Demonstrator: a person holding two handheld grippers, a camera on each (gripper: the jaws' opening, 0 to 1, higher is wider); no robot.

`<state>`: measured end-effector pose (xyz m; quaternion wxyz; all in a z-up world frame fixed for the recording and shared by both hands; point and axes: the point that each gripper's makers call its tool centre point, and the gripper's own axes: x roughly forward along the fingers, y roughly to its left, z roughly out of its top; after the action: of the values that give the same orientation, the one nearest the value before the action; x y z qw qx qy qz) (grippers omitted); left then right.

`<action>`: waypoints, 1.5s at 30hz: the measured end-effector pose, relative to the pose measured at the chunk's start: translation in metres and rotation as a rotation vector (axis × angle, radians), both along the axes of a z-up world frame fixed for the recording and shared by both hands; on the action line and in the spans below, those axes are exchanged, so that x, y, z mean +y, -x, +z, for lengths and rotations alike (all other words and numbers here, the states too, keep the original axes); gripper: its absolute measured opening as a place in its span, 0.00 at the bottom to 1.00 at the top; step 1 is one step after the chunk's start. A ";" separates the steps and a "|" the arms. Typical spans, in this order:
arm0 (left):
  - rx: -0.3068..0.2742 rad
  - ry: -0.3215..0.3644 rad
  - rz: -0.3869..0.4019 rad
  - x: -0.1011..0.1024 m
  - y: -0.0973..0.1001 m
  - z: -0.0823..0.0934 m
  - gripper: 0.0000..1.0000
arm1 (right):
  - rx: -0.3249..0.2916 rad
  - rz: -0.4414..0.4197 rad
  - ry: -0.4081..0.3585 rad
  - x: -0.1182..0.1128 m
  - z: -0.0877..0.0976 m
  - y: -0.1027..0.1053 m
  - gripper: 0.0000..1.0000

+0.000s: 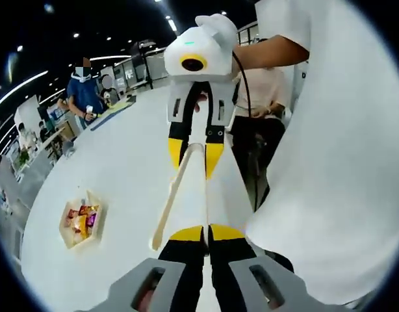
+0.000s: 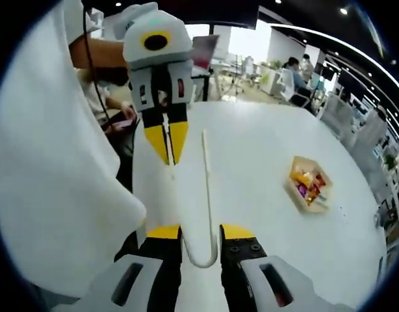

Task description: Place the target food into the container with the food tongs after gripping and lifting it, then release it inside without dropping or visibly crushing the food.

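Pale food tongs (image 1: 175,195) hang in the air between my two grippers, over a white table. In the right gripper view my right gripper (image 2: 201,232) is shut on the tongs' (image 2: 206,182) bent end, one jaw on each side. My left gripper (image 1: 206,229) is shut on the tip of one tong arm, while the other arm's tip sticks out free. The grippers face each other: the right gripper (image 1: 195,156) shows at the top of the left gripper view, the left gripper (image 2: 168,146) at the top of the right gripper view. A beige tray of colourful wrapped snacks (image 1: 81,223) (image 2: 308,184) lies on the table, apart from the tongs.
The white table (image 1: 108,149) (image 2: 264,143) is wide and round-edged. A person in a white shirt (image 1: 329,162) (image 2: 50,162) stands close beside the grippers. Other people and desks stand at the far side of the room (image 1: 82,91).
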<state>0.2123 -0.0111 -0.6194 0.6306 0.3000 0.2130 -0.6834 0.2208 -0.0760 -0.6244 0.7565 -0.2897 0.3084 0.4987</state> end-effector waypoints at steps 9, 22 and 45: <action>0.024 -0.035 0.061 -0.004 0.000 -0.036 0.00 | 0.010 0.046 0.087 -0.005 -0.029 0.005 0.16; 0.026 -0.101 0.153 0.004 -0.010 -0.065 0.02 | 0.025 0.079 0.103 -0.003 -0.052 -0.004 0.15; 0.036 -0.176 0.188 0.007 -0.007 -0.084 0.00 | 0.085 0.102 0.163 -0.011 -0.085 -0.005 0.15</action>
<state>0.2192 -0.0041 -0.7037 0.6592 0.3205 0.3107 -0.6052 0.2260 -0.0868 -0.7090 0.6902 -0.3445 0.3645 0.5216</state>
